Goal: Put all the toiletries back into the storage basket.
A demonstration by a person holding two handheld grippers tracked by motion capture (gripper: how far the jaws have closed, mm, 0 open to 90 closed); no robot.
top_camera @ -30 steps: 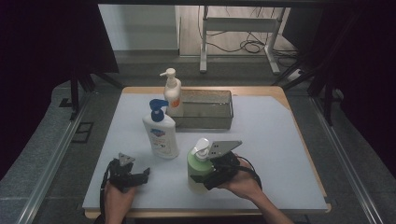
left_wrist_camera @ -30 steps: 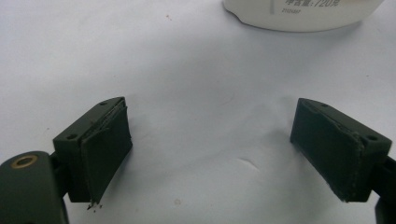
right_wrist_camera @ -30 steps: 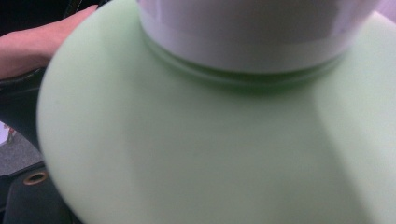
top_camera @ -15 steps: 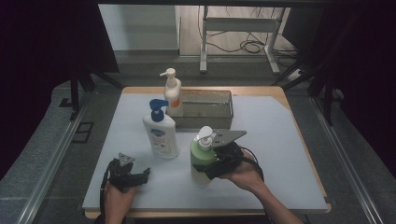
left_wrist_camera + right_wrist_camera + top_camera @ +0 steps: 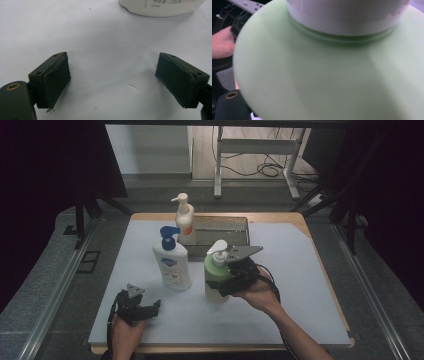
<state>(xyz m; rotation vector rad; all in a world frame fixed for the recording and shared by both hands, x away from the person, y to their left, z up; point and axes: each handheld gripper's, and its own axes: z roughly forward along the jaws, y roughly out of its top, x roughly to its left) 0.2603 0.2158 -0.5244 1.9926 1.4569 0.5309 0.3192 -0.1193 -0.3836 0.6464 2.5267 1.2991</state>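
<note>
Green pump bottle (image 5: 216,276): we judge it rigid, smooth, slippery and top-heavy when full; right claw (image 5: 231,279) pinches its wide body below the collar; left claw (image 5: 142,309) spread, empty.

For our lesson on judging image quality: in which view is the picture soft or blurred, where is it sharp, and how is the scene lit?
Right gripper view: the green pump bottle sits too close, soft and blurred. Left gripper view: sharp on the black pads and the white table sheet. High view: table lit, surroundings dark, soft shadows.
</note>
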